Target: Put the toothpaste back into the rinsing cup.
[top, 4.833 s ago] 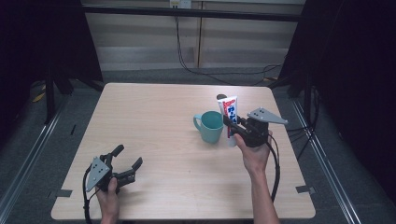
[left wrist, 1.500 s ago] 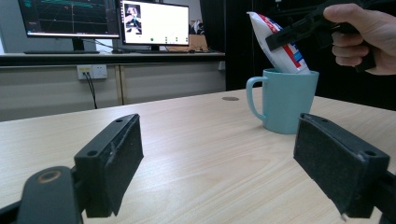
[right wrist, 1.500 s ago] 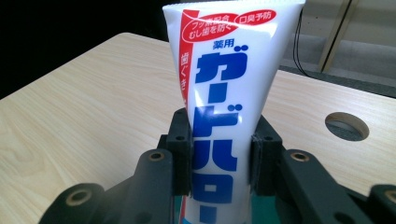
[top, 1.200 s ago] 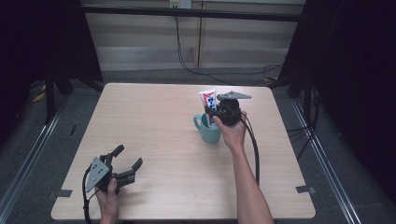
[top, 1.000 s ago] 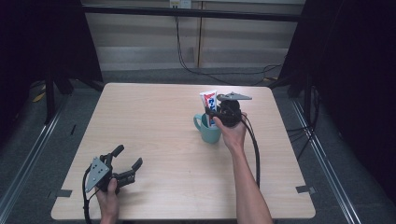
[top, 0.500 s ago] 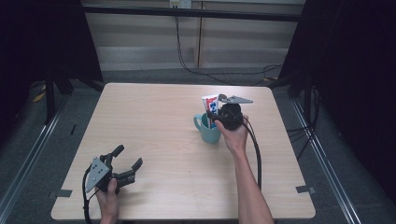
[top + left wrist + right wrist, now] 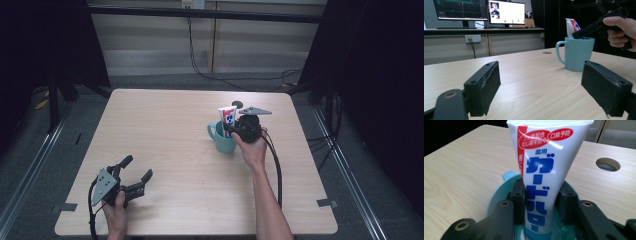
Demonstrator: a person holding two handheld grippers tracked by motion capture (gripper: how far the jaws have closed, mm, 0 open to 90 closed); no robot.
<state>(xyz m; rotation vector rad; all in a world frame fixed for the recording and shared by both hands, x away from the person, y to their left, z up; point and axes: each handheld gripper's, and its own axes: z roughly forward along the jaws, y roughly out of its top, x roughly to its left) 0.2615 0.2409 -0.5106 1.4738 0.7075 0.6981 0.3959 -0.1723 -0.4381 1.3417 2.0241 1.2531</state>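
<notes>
A white toothpaste tube (image 7: 228, 117) with blue and red print stands upright inside a teal mug (image 7: 222, 141) at the table's middle right. My right gripper (image 7: 231, 131) reaches down into the mug, its pads against both sides of the tube (image 7: 544, 170). Its jaws have just been easing open a little, with the tube still between them. The mug's rim (image 7: 496, 195) curves around the jaws. My left gripper (image 7: 137, 167) rests open near the front left edge, nothing between its pads (image 7: 484, 85). From there the mug (image 7: 577, 53) and tube (image 7: 571, 25) stand ahead to the right.
A small round hole (image 7: 237, 104) lies in the tabletop just behind the mug. The light wooden table (image 7: 165, 125) has dark frame posts and drapes to either side. Monitors (image 7: 506, 12) stand on a bench beyond the far edge.
The right gripper carried the tube from the mug's right side to above the mug and lowered it inside. Over the last second it barely shifted. The left gripper stayed put.
</notes>
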